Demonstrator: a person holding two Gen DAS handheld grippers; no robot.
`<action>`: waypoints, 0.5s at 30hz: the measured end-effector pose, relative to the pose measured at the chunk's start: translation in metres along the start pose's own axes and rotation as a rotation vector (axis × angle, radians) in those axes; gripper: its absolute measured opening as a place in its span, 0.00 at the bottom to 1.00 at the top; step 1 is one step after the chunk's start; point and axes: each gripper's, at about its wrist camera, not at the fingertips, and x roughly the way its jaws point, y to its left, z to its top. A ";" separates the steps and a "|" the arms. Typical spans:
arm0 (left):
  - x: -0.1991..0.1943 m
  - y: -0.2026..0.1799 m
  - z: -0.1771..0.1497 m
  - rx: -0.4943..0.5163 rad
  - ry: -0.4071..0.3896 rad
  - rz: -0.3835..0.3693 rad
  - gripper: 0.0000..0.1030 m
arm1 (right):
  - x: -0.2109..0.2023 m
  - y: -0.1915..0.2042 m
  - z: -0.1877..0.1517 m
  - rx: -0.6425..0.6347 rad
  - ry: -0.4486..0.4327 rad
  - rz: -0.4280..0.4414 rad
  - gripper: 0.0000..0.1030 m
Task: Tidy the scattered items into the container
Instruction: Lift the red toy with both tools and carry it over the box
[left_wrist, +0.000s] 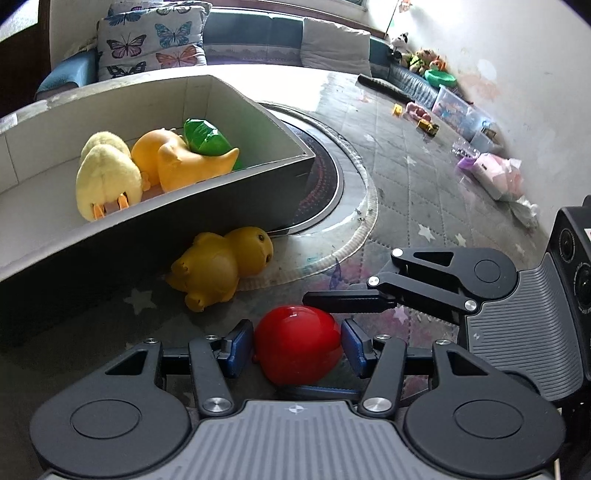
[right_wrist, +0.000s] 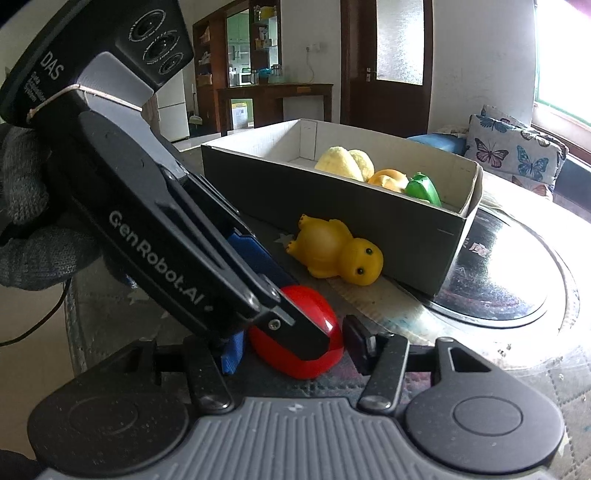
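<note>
A red ball-like toy (left_wrist: 297, 343) lies on the mat between the blue pads of my left gripper (left_wrist: 297, 345), which touch it on both sides. It also shows in the right wrist view (right_wrist: 317, 317), partly hidden by the left gripper's body (right_wrist: 166, 236). My right gripper (right_wrist: 295, 350) is open around the same toy; its fingers (left_wrist: 347, 298) reach in from the right. A yellow rubber toy (left_wrist: 221, 267) lies on its side against the grey box (left_wrist: 221, 192). The box holds a plush chick (left_wrist: 107, 177), an orange toy (left_wrist: 181, 158) and a green toy (left_wrist: 205, 138).
A round glass-topped plate (right_wrist: 517, 280) lies under the box's far end. Toys and plastic bins (left_wrist: 454, 107) line the wall at the right. Butterfly cushions (left_wrist: 151, 40) sit on a bench behind. A gloved hand (right_wrist: 26, 221) holds the left gripper.
</note>
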 end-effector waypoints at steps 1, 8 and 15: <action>0.000 -0.002 0.000 0.000 0.002 0.009 0.55 | 0.000 0.000 0.000 0.004 -0.003 -0.001 0.55; 0.002 -0.005 0.001 -0.006 0.003 0.035 0.56 | -0.001 0.000 -0.003 0.005 -0.015 -0.003 0.55; -0.003 -0.011 -0.002 0.004 -0.018 0.050 0.55 | -0.005 0.004 -0.004 0.015 -0.031 -0.015 0.54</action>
